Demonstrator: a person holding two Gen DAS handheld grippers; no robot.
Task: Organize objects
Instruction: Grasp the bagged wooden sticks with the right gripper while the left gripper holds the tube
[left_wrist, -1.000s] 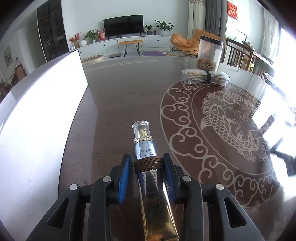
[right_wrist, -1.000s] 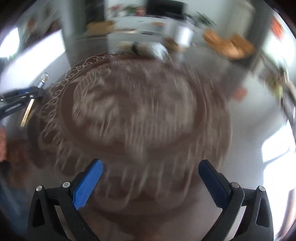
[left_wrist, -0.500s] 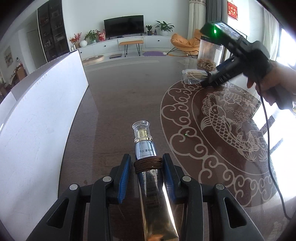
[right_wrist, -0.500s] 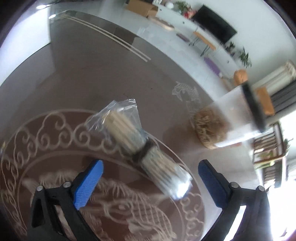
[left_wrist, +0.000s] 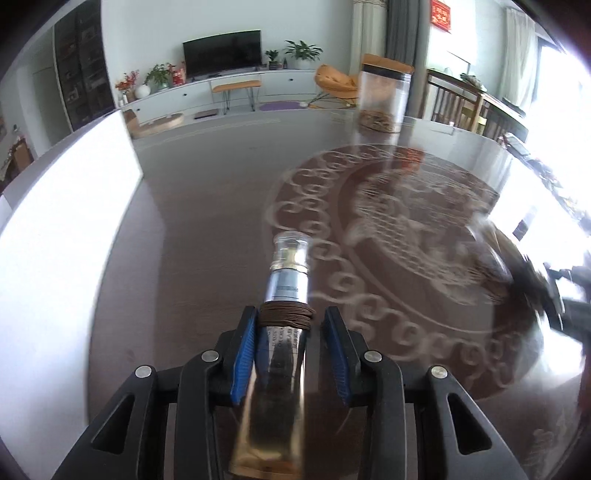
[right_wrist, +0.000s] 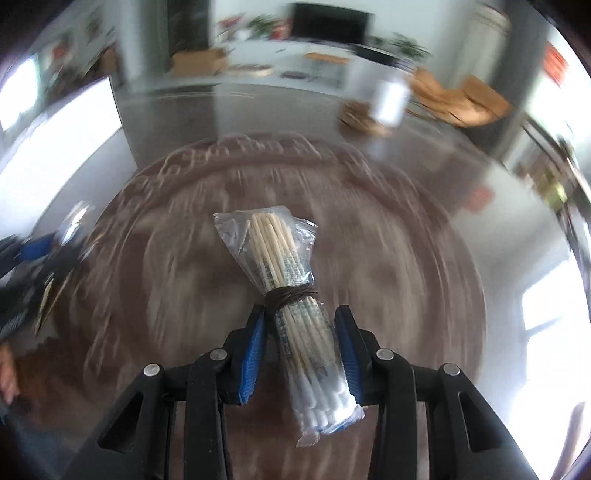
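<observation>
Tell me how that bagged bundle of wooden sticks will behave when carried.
The bundle of sticks probably stays stiff: straight sticks, cord-tied at the middle. Likely light for its size. Its clear bag looks slick, so it may slip in the right tool.

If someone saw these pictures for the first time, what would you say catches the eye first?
Most striking is the gold bottle wound with brown cord, clamped in the left gripper. Next comes the plastic-wrapped bundle of sticks, tied with similar cord, between the jaws of the right gripper, which have just been closing. Below both lies the glossy table with its swirling fish pattern.
</observation>
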